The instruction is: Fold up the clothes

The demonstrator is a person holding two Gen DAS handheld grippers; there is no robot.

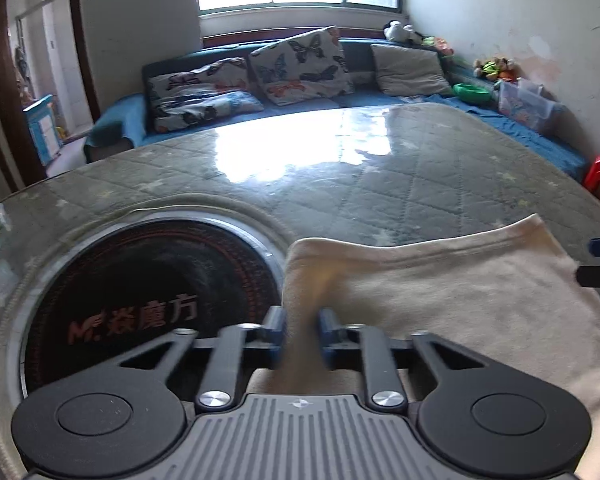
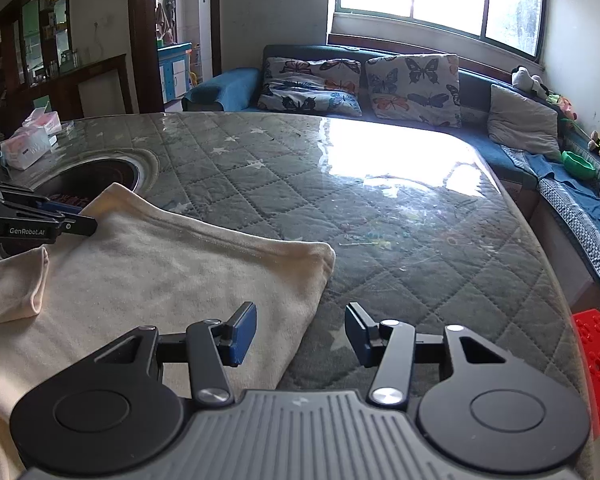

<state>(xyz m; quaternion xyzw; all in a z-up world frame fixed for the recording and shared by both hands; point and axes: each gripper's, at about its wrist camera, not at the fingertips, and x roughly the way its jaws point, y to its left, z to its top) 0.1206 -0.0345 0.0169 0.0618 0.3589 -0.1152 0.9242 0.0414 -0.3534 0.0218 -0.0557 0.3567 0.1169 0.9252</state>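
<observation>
The cream garment [image 2: 148,264] lay spread on the near left part of the counter [image 2: 400,216], its hemmed far edge running toward a free corner on the right and a loose fold bunched at its left side. It looked like soft, light knit cloth, limp enough to sag and crease wherever it was lifted, and unlikely to slip much on the glossy quilted cover; nothing about it seemed fragile. Corners and hemmed edges looked the best places to pinch, since the doubled seam would give the pads something firm. The left gripper [image 1: 302,322] had its jaws closed tight on a gathered ridge of the cloth near the far left corner, beside the round black burner [image 1: 148,300] set into the counter. The right gripper [image 2: 300,330] stood about half open with nothing between its pads, poised over the garment's right edge, one pad above cloth and the other above bare counter. A sofa [image 2: 340,80] with butterfly cushions sat beyond.
</observation>
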